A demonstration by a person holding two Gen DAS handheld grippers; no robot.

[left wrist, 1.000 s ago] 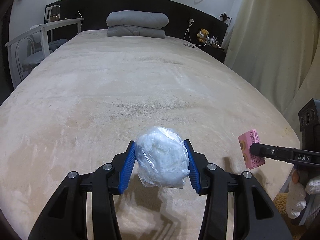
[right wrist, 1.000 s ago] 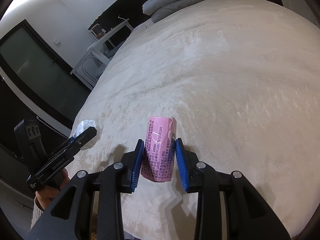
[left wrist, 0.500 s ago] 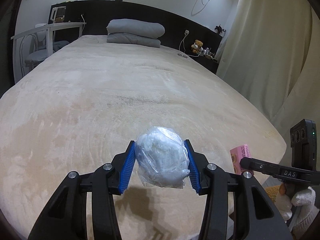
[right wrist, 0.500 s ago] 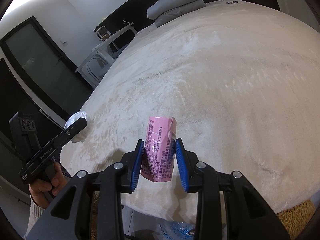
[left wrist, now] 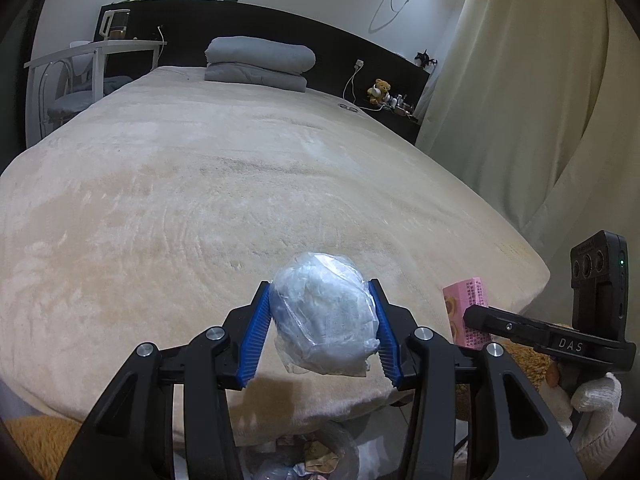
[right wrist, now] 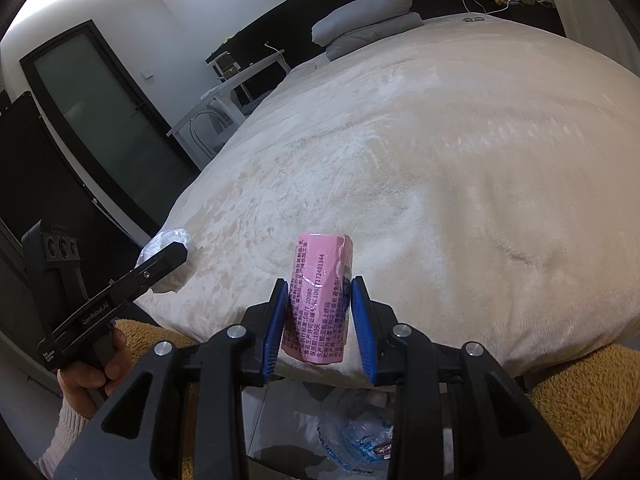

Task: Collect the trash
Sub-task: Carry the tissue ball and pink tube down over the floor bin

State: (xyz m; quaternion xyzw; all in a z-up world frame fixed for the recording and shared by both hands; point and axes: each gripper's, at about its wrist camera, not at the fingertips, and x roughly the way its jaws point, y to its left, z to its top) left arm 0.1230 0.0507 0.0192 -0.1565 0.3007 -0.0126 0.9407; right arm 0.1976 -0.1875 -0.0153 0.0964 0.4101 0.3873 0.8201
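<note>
— Past the bed's [left wrist: 200,200] foot edge, what changed?
— Both tools drew back: left tool [left wrist: 322,330] gripped the plastic wad [left wrist: 324,320], right tool [right wrist: 320,320] the pink wrapper [right wrist: 318,300], over the bin [left wrist: 316,456]. Release seemed next.

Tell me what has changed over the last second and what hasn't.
Both grippers pulled back from over the bed toward its foot edge, so a bin of trash now shows below them. Nothing was grabbed or released: the left gripper stays shut on the crumpled plastic bag, the right gripper on the pink wrapper.
</note>
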